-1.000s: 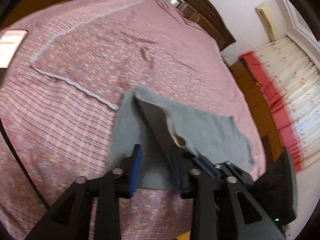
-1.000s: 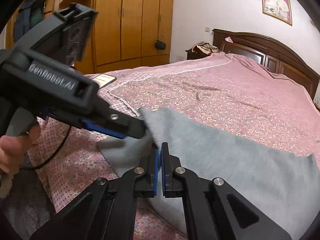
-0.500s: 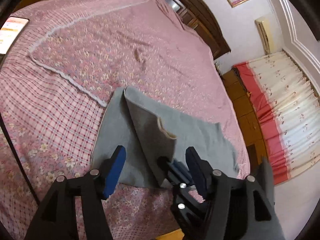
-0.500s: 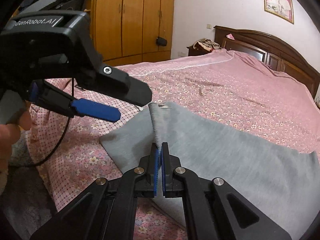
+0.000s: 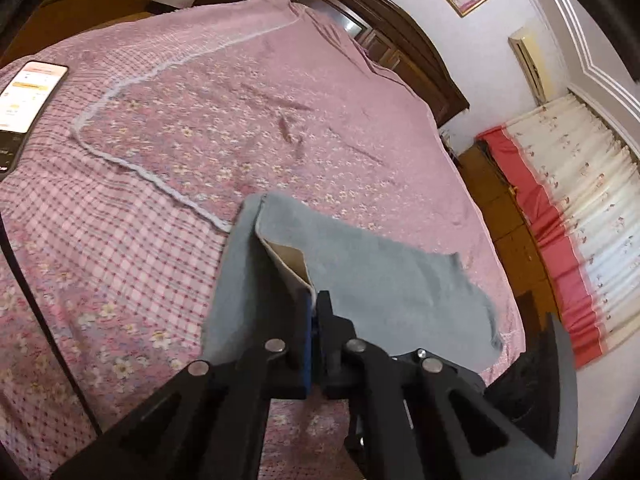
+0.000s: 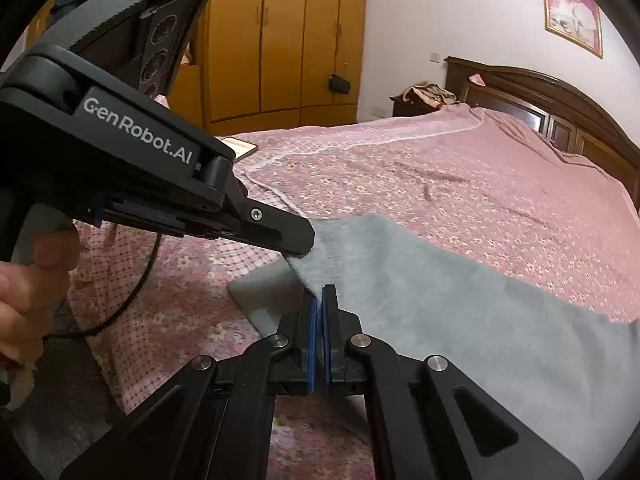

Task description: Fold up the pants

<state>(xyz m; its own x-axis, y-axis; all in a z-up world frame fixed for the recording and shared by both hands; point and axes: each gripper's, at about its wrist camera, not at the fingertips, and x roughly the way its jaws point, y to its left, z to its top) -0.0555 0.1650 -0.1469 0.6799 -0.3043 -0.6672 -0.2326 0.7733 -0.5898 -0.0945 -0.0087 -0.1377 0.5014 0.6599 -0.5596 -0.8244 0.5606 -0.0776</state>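
— Left gripper [image 5: 316, 308]: what is it doing?
— Its two blue-padded jaws are pinched together on a raised edge of the grey pants [image 5: 384, 276]. The fabric's pale inner side shows just above the tips.

— And the right gripper [image 6: 319, 300]?
— Also clamped tight on the pants [image 6: 460, 312], on the same lifted edge, a little nearer the camera. From the right wrist view the left gripper [image 6: 298, 240] comes in from the left, its tip biting the cloth just above the right one's pads.

— Where do the pants lie?
— On the near part of the bed [image 5: 240, 128], over a pink flowered cover. Most of the cloth lies flat, with a lower layer spread beneath the raised edge.

— Anything else around?
— A phone [image 5: 24, 104] with its screen lit sits on the checked border of the cover, well apart from the pants. A dark wooden headboard [image 6: 560, 100] stands at the far end, and a wardrobe [image 6: 288, 36] along the wall.
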